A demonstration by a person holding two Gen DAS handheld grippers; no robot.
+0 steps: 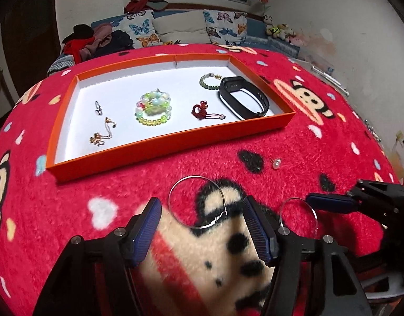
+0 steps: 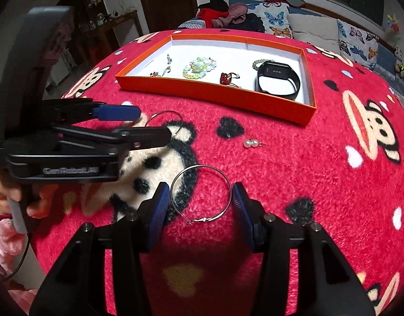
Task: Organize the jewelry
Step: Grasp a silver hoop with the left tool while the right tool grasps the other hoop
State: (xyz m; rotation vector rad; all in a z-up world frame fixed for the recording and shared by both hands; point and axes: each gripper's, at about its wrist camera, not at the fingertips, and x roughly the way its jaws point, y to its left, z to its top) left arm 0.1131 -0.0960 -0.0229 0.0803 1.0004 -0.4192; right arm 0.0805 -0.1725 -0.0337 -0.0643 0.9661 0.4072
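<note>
Left gripper (image 1: 202, 226): jaws apart, nothing clamped. One thin silver hoop earring (image 1: 197, 202) lies flat on the red fleece-covered surface (image 1: 320, 158) between its fingers, toward twelve o'clock of the tips. Right gripper (image 2: 199, 206): jaws apart, pads not seen pressing; a second silver hoop earring (image 2: 201, 194) lies between them. Pearl stud pair (image 2: 250, 143) rests at one o'clock. Orange-walled white tray (image 2: 217, 94), holding bracelets and a black watch (image 2: 278, 81), sits at twelve o'clock.

blurred lettering on left claw (image 2: 138, 126), unreadable
</note>
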